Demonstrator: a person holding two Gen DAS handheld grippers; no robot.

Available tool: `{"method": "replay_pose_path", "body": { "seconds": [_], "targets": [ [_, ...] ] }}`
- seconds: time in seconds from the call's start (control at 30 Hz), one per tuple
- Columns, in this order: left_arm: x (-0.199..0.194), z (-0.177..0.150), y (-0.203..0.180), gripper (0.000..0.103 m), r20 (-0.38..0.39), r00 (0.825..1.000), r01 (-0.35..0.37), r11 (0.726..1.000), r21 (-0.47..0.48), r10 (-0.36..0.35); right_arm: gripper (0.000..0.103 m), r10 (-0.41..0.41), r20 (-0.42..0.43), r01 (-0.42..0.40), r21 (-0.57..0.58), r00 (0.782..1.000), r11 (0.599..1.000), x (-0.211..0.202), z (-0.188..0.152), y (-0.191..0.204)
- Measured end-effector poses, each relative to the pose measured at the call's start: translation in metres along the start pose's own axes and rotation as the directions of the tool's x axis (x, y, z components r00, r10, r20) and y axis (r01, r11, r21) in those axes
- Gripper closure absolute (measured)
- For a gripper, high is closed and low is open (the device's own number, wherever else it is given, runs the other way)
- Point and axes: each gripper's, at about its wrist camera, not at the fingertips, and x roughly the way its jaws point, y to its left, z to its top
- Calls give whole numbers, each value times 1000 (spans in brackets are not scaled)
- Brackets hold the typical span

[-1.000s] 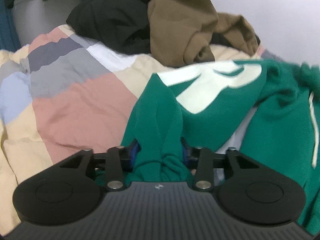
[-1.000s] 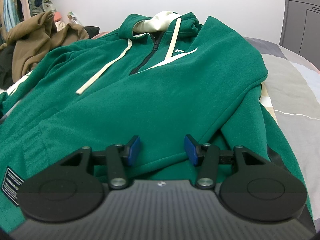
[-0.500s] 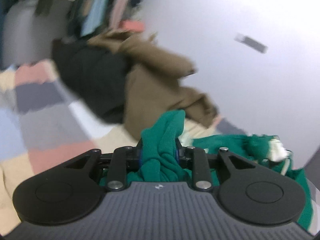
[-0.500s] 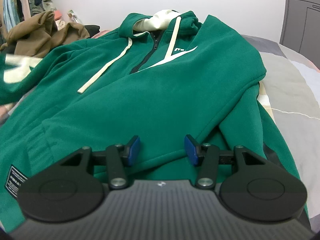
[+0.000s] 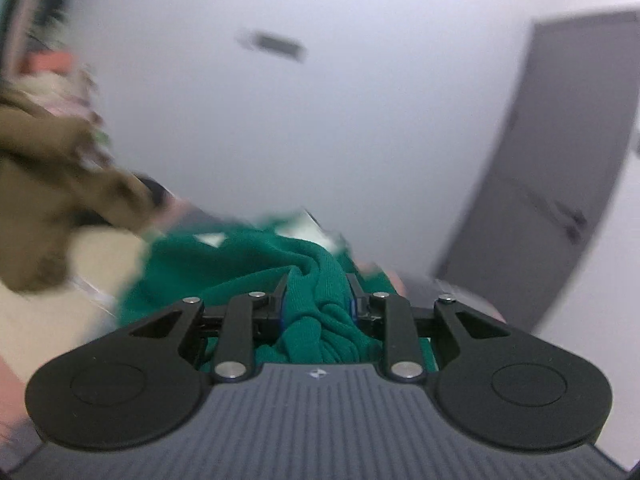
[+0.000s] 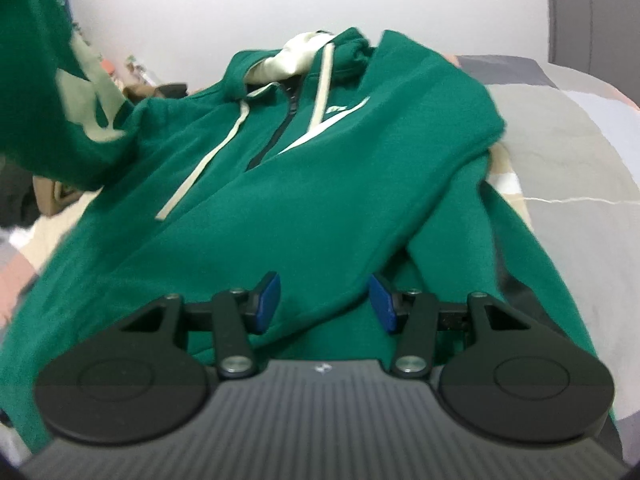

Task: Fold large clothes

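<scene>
Left wrist view, blurred: the left claw (image 5: 316, 300) has just been closing and pinches a bunched fold of the green hoodie (image 5: 248, 268), lifted in front of a bare white wall (image 5: 320, 120); a brown garment (image 5: 48, 184) lies at left, a grey door (image 5: 552, 184) at right.

Right wrist view: the right claw (image 6: 324, 300) stands spread over the hoodie's (image 6: 304, 184) near hem on the bed (image 6: 568, 168), pads not pressing. A sleeve (image 6: 52, 92) with pale lettering, unreadable, hangs raised at left. Bare bedding lies to the right.
</scene>
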Motion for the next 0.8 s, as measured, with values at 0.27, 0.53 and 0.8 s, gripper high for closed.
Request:
{"method": "replay_pose_path", "body": {
  "seconds": [0.27,0.53,0.8],
  "targets": [
    [77,-81,-50,73,-225,972,80,994,72,-62,51,-23,39,19,88,999,996,-15,-4,-31],
    [85,-90,-26,27,-349,926,188,977,104,-141,52,-49,68,43,86,996,995,-22,-3,-34],
    [77,-75,67,23,-363,928,120,990,75,-85,51,-74,94,62,123,993,991,-31,-1,-38]
  ]
}}
